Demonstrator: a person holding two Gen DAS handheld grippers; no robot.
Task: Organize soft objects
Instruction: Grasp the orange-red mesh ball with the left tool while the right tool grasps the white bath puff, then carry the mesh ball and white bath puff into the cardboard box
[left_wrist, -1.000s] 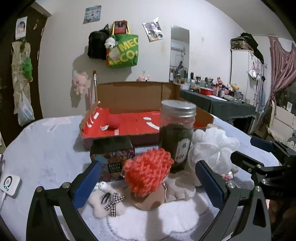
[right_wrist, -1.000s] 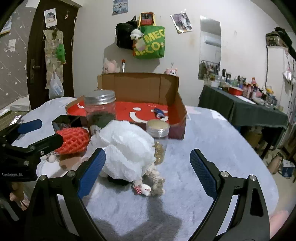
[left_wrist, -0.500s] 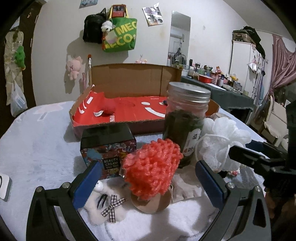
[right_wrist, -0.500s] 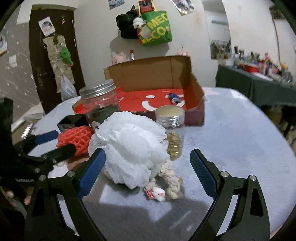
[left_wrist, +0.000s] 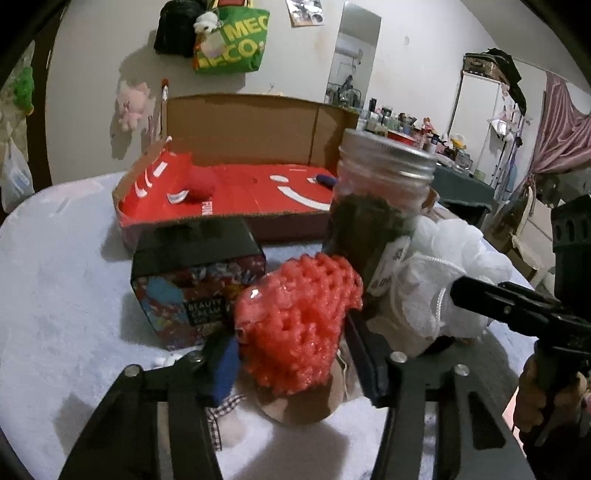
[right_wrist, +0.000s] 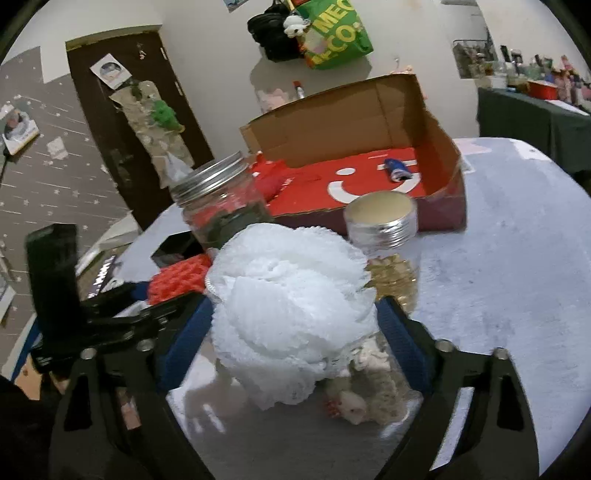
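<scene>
Both at once: left hand-held gripper (left_wrist: 291, 363) clamped on the red foam net (left_wrist: 295, 325), right hand-held gripper (right_wrist: 291, 328) pinching the white bath pouf (right_wrist: 291, 314), both on the desk (right_wrist: 517, 258) before the open cardboard box (right_wrist: 373, 170), likely their destination.

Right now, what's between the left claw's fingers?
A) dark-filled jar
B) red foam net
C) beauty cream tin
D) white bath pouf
B: in the left wrist view the left claw has its fingers against both sides of the red foam net; the white bath pouf sits in the right claw.
</scene>
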